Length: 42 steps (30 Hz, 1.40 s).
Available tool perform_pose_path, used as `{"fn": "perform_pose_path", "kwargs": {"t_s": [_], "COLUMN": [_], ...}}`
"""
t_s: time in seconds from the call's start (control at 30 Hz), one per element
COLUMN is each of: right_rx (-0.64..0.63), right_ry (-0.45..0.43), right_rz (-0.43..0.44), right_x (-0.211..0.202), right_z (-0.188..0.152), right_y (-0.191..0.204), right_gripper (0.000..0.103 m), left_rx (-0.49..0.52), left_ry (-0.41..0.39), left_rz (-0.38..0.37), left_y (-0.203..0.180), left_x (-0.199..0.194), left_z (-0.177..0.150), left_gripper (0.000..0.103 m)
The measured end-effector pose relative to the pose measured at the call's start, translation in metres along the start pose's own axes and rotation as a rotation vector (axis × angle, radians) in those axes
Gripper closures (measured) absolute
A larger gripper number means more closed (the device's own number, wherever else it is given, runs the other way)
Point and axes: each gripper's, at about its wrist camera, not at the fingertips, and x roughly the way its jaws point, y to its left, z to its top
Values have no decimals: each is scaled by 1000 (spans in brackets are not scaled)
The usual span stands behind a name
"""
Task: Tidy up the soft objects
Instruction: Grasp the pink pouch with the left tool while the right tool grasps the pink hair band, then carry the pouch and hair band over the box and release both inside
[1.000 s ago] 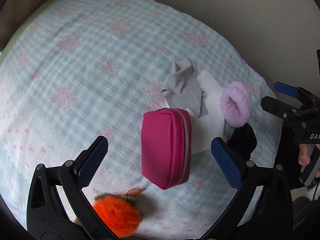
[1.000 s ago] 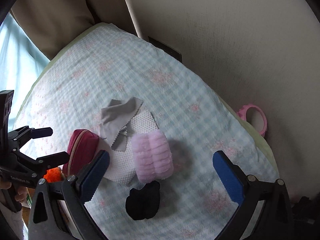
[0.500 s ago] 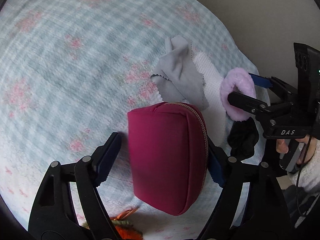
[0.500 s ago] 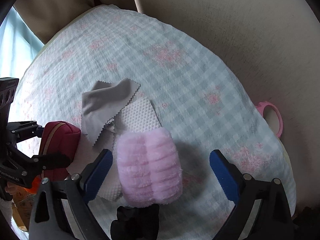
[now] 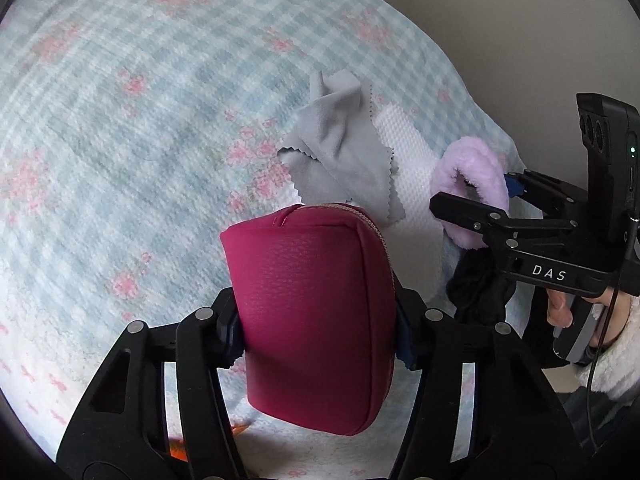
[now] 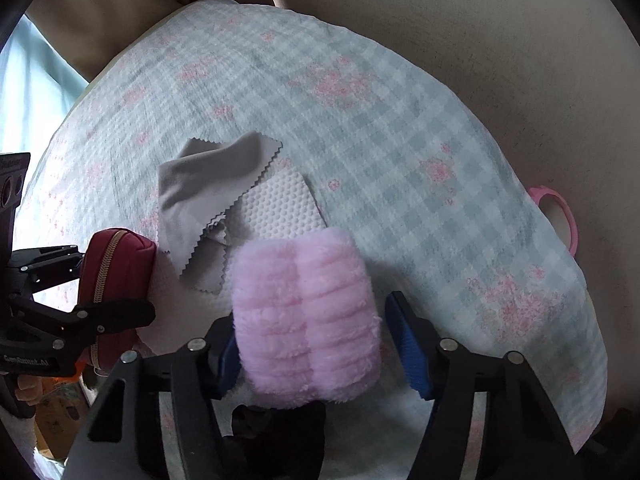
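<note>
A magenta zip pouch sits between the pads of my left gripper, which is shut on it; it also shows in the right wrist view. A fluffy pink cuff lies between the blue pads of my right gripper; the left pad touches it and the right pad stands close beside it. The cuff shows in the left wrist view too. A grey cloth lies over a white dotted cloth. A black soft item lies just below the cuff.
All lie on a blue-checked bedspread with pink flowers. A beige wall runs along the far side. A pink ring sits in the gap by the wall. An orange fluffy thing peeks out under my left gripper.
Both grippers moved forward and closed in. The left one shut on the magenta pouch. The right one narrowed around the pink cuff.
</note>
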Motion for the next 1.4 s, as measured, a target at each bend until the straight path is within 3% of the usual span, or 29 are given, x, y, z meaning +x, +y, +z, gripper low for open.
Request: {"fn": "perform_pose_path", "kwargs": {"t_s": [0.1,0.37,0.8,1.17,1.4], "right_rx": [-24,-37,-53,-123,-235], "right_ry": [-5,-24,-92,-189,-237], "right_rz": [7,10,21,43,92], "right_x": [1,-7,-52,-156,-230], "right_z": [1,5,6,14,12], "right_y": [9,14,15,41,90], "right_gripper": [59,61,61,61,61], "left_rx": [1,-32,-79,-135,-247], "left_ry": [-10,-27,-101,-253,-378], "left_rz": [18,75,132,205,275], "left_y": [-3,-4,-16,-71,-88], "left_x": [-1,-11,-59,-173,-267], "left_z": [-2,-7,-15,-45,-99], "left_gripper": [55,63,66,66,66]}}
